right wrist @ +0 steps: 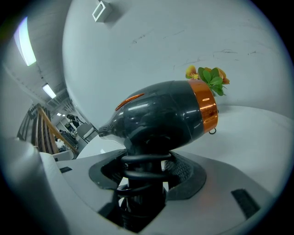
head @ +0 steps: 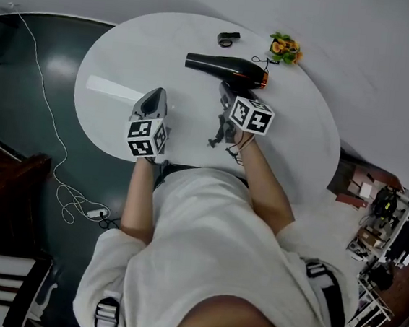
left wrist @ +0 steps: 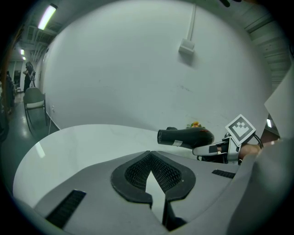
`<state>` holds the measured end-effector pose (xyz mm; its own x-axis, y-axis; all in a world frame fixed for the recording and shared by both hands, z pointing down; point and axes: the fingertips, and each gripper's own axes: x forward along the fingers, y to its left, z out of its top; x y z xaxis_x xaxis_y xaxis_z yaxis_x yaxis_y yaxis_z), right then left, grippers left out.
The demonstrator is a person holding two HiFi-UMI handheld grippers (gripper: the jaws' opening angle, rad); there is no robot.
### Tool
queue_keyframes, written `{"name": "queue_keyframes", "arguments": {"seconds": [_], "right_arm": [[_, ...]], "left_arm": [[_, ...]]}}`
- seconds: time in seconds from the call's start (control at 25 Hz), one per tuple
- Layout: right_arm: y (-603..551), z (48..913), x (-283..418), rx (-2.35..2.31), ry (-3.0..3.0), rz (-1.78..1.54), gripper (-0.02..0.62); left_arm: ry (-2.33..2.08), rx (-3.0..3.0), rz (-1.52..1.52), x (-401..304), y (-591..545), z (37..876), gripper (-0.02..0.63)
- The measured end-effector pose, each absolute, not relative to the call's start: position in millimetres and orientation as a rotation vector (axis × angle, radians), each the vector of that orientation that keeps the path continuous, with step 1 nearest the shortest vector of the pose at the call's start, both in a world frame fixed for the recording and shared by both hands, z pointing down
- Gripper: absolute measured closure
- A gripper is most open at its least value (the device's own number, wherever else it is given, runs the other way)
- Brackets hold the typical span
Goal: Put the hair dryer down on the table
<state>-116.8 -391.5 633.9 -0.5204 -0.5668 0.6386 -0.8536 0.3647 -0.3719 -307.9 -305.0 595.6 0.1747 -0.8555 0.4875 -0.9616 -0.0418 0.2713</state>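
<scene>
A black hair dryer [head: 225, 68] with an orange ring at its back end is held over the far part of the round white table [head: 114, 55], nozzle pointing left. My right gripper [head: 231, 97] is shut on its handle, which has the cord coiled round it; the right gripper view shows the body [right wrist: 165, 114] just above the jaws [right wrist: 146, 160]. I cannot tell whether the dryer touches the table. My left gripper [head: 156, 94] hangs over the table's near left, its jaws [left wrist: 150, 156] shut at the tips on nothing. From there the dryer [left wrist: 183, 137] and the right gripper [left wrist: 216, 152] show to the right.
A small black object [head: 228, 37] and a bunch of orange and yellow flowers [head: 286, 48] lie at the table's far edge, near the white wall. A white cable [head: 46, 117] trails over the dark floor on the left. Boxes and clutter [head: 384, 214] stand at the right.
</scene>
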Motion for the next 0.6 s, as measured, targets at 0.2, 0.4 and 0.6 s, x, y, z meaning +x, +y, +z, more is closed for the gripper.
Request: {"name": "queue_keyframes", "arguments": {"seconds": [0.2, 0.4, 0.6], "right_arm": [[-399.2, 641.5, -123.6, 1.229, -2.199, 0.978, 0.351], [-405.6, 646.8, -131.1, 1.215, -2.171, 0.983, 0.351], [-407.1, 655.2, -134.7, 1.213, -2.125, 0.997, 0.351]], "left_arm": [[-1.685, 1.926, 0.266, -309.1, -311.8, 598.0, 0.589], [-1.664, 1.924, 0.272, -310.8, -318.7, 603.3, 0.589], [-1.647, 1.923, 0.273, -312.9, -322.6, 608.1, 0.589]]}}
